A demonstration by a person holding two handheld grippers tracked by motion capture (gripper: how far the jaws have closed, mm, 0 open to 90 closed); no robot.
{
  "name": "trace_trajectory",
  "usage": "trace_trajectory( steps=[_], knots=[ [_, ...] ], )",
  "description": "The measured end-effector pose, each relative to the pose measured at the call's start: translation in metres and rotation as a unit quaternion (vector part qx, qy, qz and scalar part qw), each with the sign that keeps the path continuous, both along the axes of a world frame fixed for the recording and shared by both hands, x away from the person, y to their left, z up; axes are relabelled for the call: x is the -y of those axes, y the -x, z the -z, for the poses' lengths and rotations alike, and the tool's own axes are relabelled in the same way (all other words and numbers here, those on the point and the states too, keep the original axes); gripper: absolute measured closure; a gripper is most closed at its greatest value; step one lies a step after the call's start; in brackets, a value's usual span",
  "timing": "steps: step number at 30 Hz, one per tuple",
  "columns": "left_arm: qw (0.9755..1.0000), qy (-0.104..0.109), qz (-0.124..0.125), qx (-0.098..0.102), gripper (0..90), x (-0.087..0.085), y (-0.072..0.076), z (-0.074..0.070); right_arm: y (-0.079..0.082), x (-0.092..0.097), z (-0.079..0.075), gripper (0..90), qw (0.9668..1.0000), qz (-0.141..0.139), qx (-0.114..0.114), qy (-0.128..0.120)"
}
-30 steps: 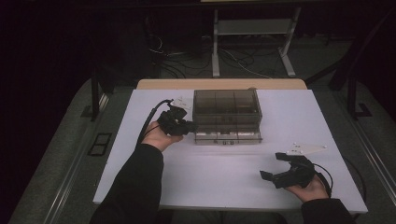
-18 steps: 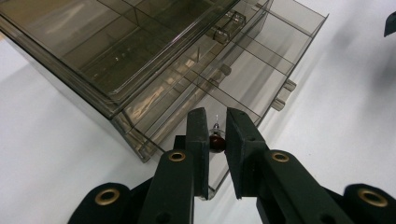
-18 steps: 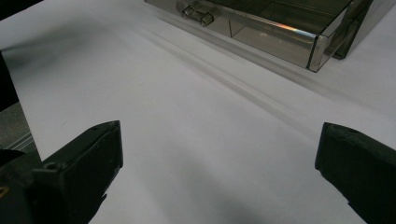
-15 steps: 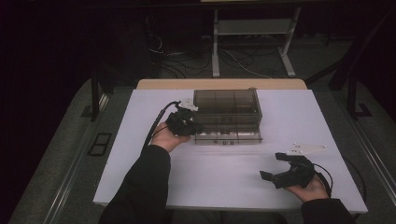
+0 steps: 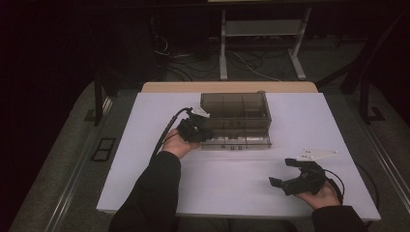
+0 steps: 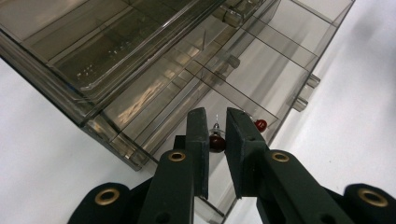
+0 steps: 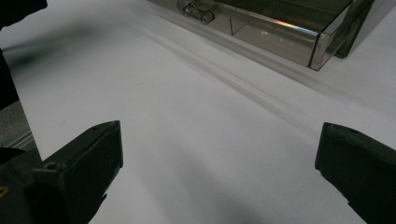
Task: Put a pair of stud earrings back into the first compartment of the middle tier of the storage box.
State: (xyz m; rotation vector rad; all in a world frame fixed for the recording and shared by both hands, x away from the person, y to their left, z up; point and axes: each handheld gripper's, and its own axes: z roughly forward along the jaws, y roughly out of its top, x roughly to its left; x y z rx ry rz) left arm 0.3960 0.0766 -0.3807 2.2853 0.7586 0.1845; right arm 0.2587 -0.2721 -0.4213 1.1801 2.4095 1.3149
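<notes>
Left tool (image 6: 215, 140), jaws nearly together around a small dark-red bead (image 6: 215, 142) over the smoky clear plastic compartment box (image 5: 235, 106), likely needs releasing next; right tool (image 5: 290, 174) gapes apart

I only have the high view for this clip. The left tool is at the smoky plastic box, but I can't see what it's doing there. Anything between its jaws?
Observer: Yes. The left tool has a small dark red bead between its nearly closed jaws, over an open compartment of the box.
Operator: Any other pieces in there?
Observer: One more red bead lies just beyond the jaws.
Operator: And the right tool?
Observer: The right tool has its jaws spread wide with bare white table between them.
</notes>
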Motion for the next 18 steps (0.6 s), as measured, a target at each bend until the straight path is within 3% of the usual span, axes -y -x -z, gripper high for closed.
trace_trajectory(
  steps=[12,18],
  knots=[
    [0.9999,-0.006,0.002,-0.014,77.3,0.007,-0.007,0.012,0.000,0.000,0.000,0.4,1.0000,-0.001,0.000,0.001],
    [0.9998,0.000,-0.009,-0.015,62.9,0.005,-0.007,0.010,0.000,0.000,0.000,0.4,1.0000,0.001,-0.003,0.000]
  ],
)
